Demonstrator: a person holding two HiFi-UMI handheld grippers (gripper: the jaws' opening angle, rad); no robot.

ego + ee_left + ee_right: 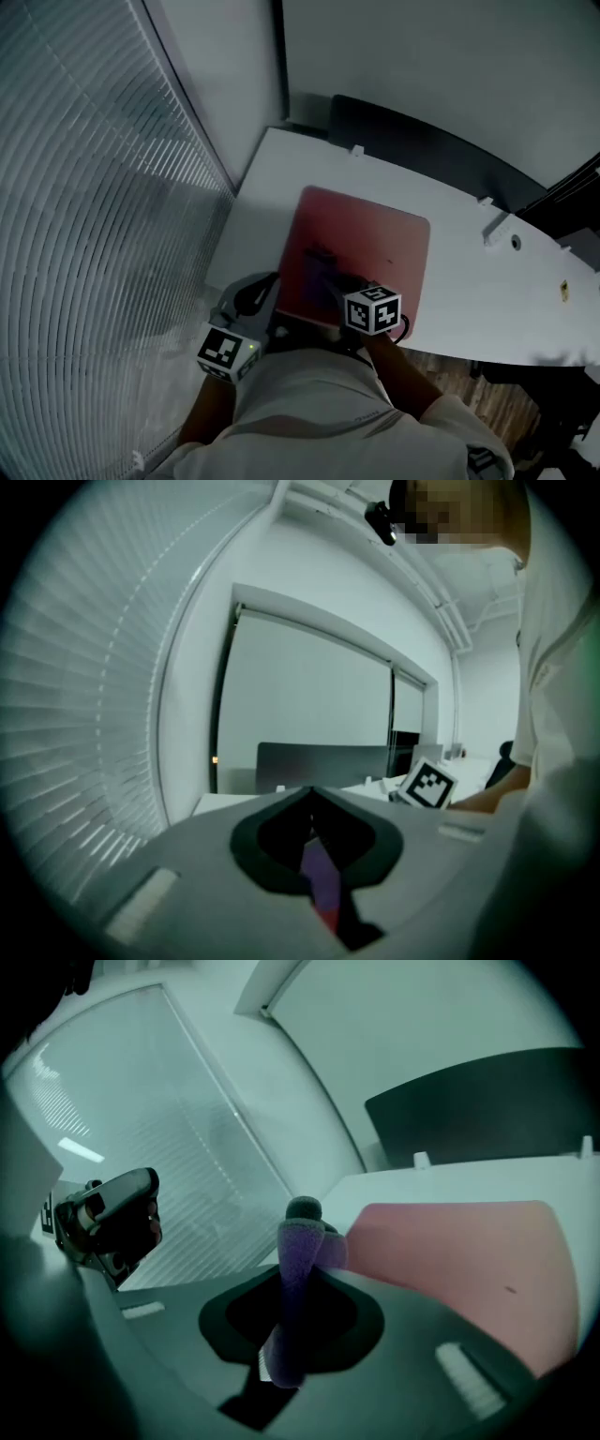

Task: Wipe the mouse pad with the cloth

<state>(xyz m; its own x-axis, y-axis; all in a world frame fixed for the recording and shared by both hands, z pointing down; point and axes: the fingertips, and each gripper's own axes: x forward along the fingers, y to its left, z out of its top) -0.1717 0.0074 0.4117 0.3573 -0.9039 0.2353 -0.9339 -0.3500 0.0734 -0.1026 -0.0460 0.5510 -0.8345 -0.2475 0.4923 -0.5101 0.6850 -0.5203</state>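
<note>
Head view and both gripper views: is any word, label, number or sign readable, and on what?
No readable words or numbers in any view.
Marker cube at left and at right: black-and-white square patterns, no lettering.
Small yellow label on the table: too small to read.

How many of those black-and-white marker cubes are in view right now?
2. One cube sits on the left gripper, by the mouse pad's near-left corner. The other is on the right gripper, which holds the cloth, over the pad's near edge. None seems hidden.
</note>
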